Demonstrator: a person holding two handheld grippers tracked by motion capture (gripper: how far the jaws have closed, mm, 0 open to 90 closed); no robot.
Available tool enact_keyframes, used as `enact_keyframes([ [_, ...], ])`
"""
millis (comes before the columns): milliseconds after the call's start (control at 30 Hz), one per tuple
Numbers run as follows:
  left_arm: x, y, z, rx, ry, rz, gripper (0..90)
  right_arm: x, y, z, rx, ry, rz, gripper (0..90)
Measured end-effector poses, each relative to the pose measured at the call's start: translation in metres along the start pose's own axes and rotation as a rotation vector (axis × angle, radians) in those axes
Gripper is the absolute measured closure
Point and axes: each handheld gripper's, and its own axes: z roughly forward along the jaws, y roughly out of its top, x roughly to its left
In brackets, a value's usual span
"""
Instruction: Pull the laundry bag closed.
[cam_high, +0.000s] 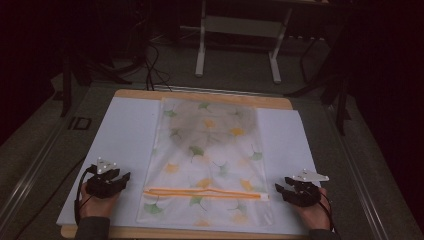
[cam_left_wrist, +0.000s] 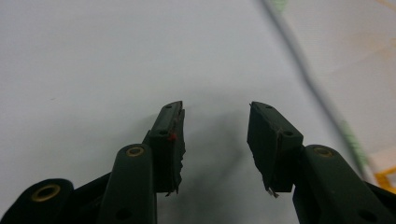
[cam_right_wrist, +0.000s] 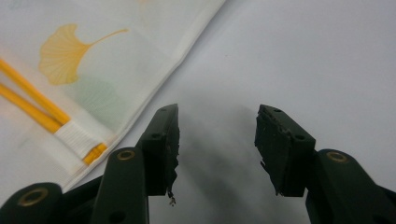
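i see the white translucent zip pouch printed with ginkgo leaves lying flat mid-table, orange zipper seemingly shut (dim light); left gripper and right gripper flank it, released, nothing grasped—handling looks unstarted.

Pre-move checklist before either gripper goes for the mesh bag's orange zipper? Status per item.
1. Left gripper jaws open, nothing between them: ok.
2. Right gripper jaws open, empty: ok.
3. White mesh bag with ginkgo-leaf print lies flat on the white mat: ok.
4. Orange zipper reachable, uncovered: ok.
5. Zipper fully shut: cannot tell.
6. What the dark shape inside the bag's far end is: cannot tell.
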Motion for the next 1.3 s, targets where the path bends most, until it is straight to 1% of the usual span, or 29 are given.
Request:
enact_keyframes([
  [100, -0.003, -0.001, 0.000, 0.008, -0.035, 0.000, 56.5, 0.003, 0.002, -0.003, 0.003, 0.002, -0.016, 49.6],
  [133, -0.005, -0.001, -0.001, 0.008, -0.038, 0.005, 56.5, 0.004, 0.003, -0.003, 0.002, 0.008, -0.013, 49.6],
  [233, -0.006, -0.001, -0.004, 0.001, -0.057, 0.001, 56.5, 0.008, 0.005, -0.005, 0.000, 0.013, -0.024, 50.6],
  [267, -0.005, -0.001, -0.004, 0.007, -0.060, 0.004, 56.7, 0.009, 0.007, -0.006, 0.001, 0.017, -0.034, 51.5],
  [333, -0.005, -0.001, -0.003, 0.020, -0.060, 0.009, 59.8, 0.012, 0.010, -0.008, 0.005, 0.023, -0.047, 53.2],
  [433, -0.005, 0.000, -0.004, 0.019, -0.061, 0.016, 61.5, 0.016, 0.018, -0.010, 0.007, 0.039, -0.070, 54.4],
  [500, -0.004, 0.000, -0.005, 0.014, -0.057, 0.013, 61.2, 0.021, 0.023, -0.009, 0.013, 0.045, -0.096, 53.8],
  [533, -0.005, 0.000, -0.006, 0.009, -0.051, 0.004, 59.8, 0.022, 0.026, -0.009, 0.011, 0.060, -0.110, 53.4],
  [567, -0.004, 0.000, -0.008, 0.008, -0.048, 0.000, 58.5, 0.024, 0.029, -0.008, 0.008, 0.088, -0.121, 53.5],
  [600, -0.004, 0.000, -0.008, 0.004, -0.049, -0.007, 58.0, 0.025, 0.031, -0.007, 0.007, 0.105, -0.124, 53.7],
  [733, -0.004, -0.001, -0.010, 0.002, -0.061, -0.012, 58.0, 0.032, 0.041, -0.004, 0.027, 0.126, -0.171, 54.8],
  [833, -0.002, -0.001, -0.010, 0.007, -0.076, -0.018, 58.7, 0.041, 0.049, -0.002, 0.045, 0.134, -0.226, 54.8],
  [933, -0.002, 0.000, -0.011, 0.008, -0.087, -0.024, 61.0, 0.049, 0.057, 0.000, 0.050, 0.158, -0.255, 54.7],
  [1033, -0.003, 0.000, -0.011, 0.016, -0.087, -0.016, 62.1, 0.056, 0.065, 0.003, 0.045, 0.203, -0.277, 54.4],
  [1067, -0.003, 0.000, -0.011, 0.016, -0.087, -0.016, 62.6, 0.059, 0.068, 0.005, 0.044, 0.211, -0.282, 54.2],
  [1133, -0.005, 0.000, -0.011, 0.017, -0.092, -0.005, 63.8, 0.065, 0.073, 0.008, 0.057, 0.218, -0.305, 54.0],
  [1233, -0.005, 0.000, -0.012, 0.008, -0.110, -0.011, 65.7, 0.074, 0.079, 0.012, 0.065, 0.230, -0.334, 53.8],
  [1300, -0.006, 0.001, -0.013, 0.009, -0.099, 0.000, 66.1, 0.081, 0.083, 0.015, 0.073, 0.237, -0.356, 53.7],
])
